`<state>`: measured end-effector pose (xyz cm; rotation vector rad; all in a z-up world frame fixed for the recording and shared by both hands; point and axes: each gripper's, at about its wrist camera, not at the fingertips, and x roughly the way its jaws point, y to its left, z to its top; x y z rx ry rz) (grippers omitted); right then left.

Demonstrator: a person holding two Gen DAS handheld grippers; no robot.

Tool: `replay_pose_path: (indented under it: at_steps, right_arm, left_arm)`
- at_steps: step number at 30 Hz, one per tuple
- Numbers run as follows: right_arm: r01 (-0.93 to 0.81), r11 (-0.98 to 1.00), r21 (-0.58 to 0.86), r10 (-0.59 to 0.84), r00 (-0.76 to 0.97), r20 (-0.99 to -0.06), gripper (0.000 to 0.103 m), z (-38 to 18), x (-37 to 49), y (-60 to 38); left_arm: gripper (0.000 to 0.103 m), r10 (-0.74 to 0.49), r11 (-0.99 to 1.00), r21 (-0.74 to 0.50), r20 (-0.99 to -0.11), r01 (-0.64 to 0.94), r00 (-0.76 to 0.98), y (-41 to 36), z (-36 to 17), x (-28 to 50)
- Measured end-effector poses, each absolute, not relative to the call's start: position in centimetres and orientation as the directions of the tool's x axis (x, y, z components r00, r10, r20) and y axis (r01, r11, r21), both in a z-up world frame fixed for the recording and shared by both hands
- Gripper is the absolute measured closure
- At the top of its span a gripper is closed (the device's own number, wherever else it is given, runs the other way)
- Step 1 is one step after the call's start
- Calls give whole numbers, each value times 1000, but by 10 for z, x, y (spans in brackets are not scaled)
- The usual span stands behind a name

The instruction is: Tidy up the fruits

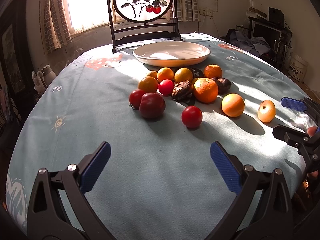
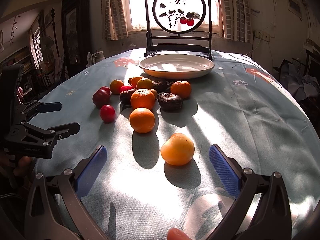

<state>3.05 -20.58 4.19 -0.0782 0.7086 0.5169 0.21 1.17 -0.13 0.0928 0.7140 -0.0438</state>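
Note:
Several fruits lie loose on the pale blue tablecloth in front of a white plate, which is empty. In the left wrist view my left gripper is open and empty, short of a red tomato and a dark plum. Oranges and dark fruits cluster behind. In the right wrist view my right gripper is open, with a pale yellow-orange fruit just ahead between its fingers, not gripped. An orange sits beyond it. The plate shows at the back.
A dark-framed round painted screen stands behind the plate at the table's far edge. The right gripper shows at the right edge of the left view; the left gripper shows at the left of the right view.

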Motion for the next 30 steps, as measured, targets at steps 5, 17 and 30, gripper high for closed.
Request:
replay_pose_path:
  at_steps: [5, 17, 30]
  right_arm:
    - [-479, 872, 104, 427, 639, -639, 1, 43, 31, -208]
    - [-473, 875, 103, 419, 634, -650, 1, 37, 32, -196]
    - [-444, 883, 155, 399, 533, -746, 32, 30, 57, -208]
  left_arm:
    - [2, -9, 995, 68, -656, 71, 755, 12, -1, 2]
    - [2, -12, 996, 61, -664, 71, 748, 11, -3, 4]
    - [2, -45, 996, 24, -662, 81, 748, 12, -2, 3]
